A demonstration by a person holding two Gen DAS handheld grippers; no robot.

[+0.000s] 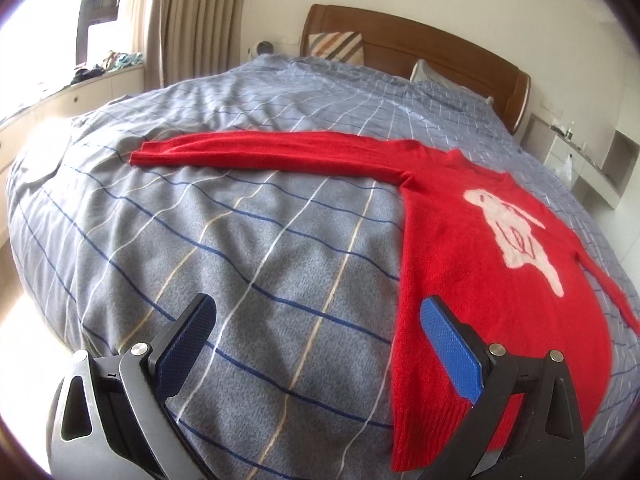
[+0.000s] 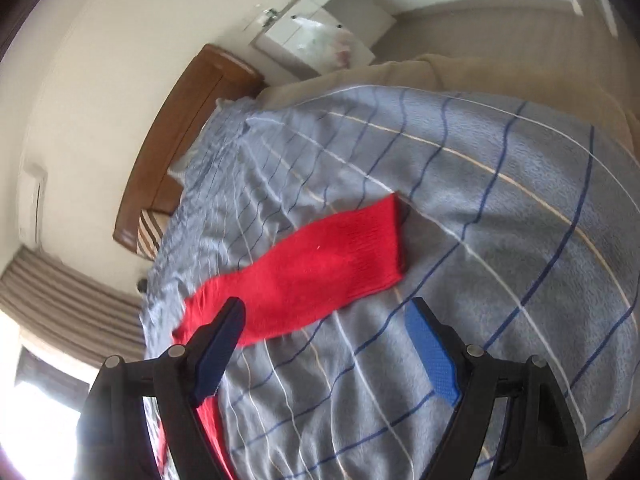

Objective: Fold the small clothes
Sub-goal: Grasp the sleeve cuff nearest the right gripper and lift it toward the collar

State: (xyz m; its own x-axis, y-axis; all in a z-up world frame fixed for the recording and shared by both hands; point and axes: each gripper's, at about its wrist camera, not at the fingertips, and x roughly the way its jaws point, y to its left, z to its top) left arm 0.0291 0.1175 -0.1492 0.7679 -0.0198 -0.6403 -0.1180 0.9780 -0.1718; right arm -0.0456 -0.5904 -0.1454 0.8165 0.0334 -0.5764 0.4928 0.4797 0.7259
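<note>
The red knitted sweater with a pale figure on its chest (image 1: 480, 248) lies flat on the bed's blue-grey checked fleece cover (image 1: 248, 248), one sleeve stretched straight out to the side, and both grippers hover above it with fingers spread wide and nothing between them. A good first fold likely means the right gripper (image 2: 328, 344) pinching the ribbed cuff of the sleeve (image 2: 372, 248) just ahead of it while the left gripper (image 1: 320, 340) takes the ribbed hem beside its blue pad. The fuzzy, stretchy knit should be lifted clear, since it may drag on the fleece.
</note>
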